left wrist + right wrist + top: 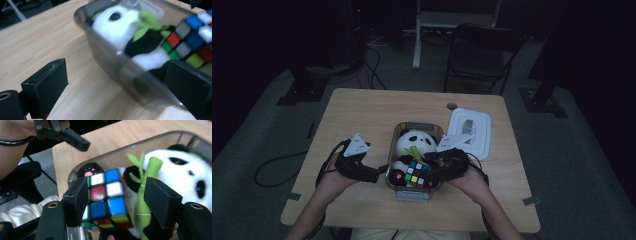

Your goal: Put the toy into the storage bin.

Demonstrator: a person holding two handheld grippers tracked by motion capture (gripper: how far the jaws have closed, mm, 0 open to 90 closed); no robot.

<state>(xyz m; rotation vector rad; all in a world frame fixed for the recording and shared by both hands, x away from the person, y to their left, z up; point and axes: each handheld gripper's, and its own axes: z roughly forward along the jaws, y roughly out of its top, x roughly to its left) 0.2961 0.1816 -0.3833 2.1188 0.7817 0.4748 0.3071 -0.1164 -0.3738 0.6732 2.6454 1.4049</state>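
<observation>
1. Evidently the step in hand is picking up the puzzle cube (106, 200), which lies in the clear container (395, 177) at its near end, on the panda plush (414, 142)
2. The right gripper (113, 202) has its jaws spread on either side of the cube, not yet pressing it
3. The left gripper (117, 85) is spread around the container's near wall, probably to steady it
4. Next, the right jaws need to close squarely, but the plush's green bamboo (147, 187) crowds one jaw
5. The white lid (472, 131) lies apart on the table (362, 107)
</observation>
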